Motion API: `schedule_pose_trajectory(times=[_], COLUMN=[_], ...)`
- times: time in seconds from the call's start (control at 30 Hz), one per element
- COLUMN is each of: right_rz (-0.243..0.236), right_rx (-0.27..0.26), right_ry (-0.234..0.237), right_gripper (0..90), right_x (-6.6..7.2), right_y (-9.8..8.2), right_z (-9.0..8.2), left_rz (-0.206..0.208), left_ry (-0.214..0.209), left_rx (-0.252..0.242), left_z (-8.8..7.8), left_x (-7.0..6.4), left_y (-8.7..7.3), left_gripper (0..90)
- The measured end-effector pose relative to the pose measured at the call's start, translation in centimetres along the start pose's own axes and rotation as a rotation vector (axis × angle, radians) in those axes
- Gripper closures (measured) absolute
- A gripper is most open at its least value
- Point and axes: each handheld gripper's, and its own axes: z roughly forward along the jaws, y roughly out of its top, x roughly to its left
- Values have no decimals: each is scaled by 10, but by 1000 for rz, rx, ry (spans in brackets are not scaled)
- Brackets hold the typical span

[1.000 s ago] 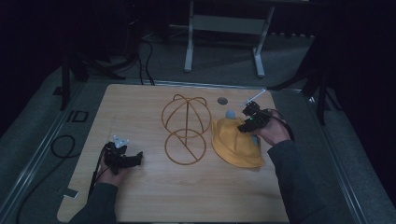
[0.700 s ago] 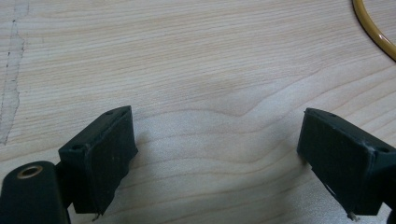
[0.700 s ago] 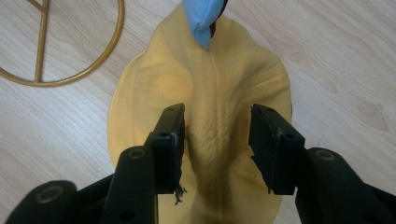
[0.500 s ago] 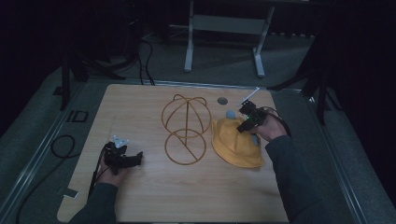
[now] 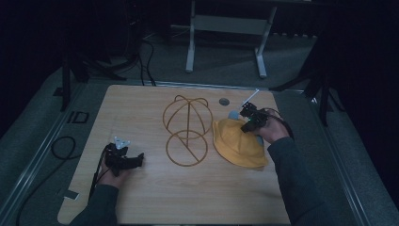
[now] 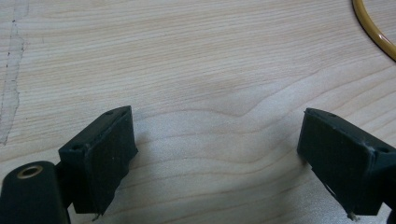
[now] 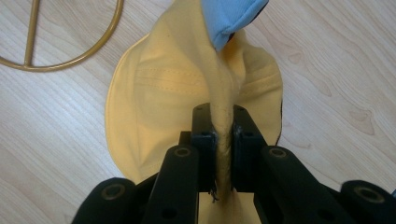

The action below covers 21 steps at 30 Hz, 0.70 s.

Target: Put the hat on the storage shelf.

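Note:
A yellow cloth cap (image 5: 237,141) with a light blue brim (image 7: 229,16) lies at the right of the wooden table (image 5: 150,197). My right gripper (image 5: 248,121) is shut on a fold of the cap's fabric (image 7: 222,140), lifting that edge slightly. A gold wire hat stand (image 5: 187,127) rises at the table's middle, just left of the cap; part of its ring (image 7: 60,51) shows in the right gripper view. My left gripper (image 5: 136,161) rests low at the front left, open, its jaws wide apart over bare wood (image 6: 210,116).
A small dark round disc (image 5: 224,101) is set in the table behind the cap. A curve of the stand's base ring (image 6: 373,32) lies beyond my left gripper. A metal frame (image 5: 226,28) stands on the floor past the table's far edge.
My right gripper has shifted slightly left and toward the back with the cap's fold held in it. The left gripper has stayed put.

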Motion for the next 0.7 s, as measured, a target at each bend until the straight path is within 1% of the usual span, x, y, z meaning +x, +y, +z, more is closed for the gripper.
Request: schedule_pose_trajectory(times=[0.23,0.3,0.47,0.7], right_rz=[8,8,2,13], right_rx=[-42,-46,-71,-131], right_ry=[-3,-4,-29,-41], right_gripper=[833,833,835,836], right_x=[3,3,5,5], right_y=[-2,-2,-5,-8], right_z=[-7,-8,-13,-23], left_rz=[0,0,1,1], left_ry=[0,0,1,1], left_rx=[0,0,0,-1], left_z=[0,0,0,0], left_x=[0,0,0,0], left_y=[0,0,0,0], left_gripper=[115,115,115,115])
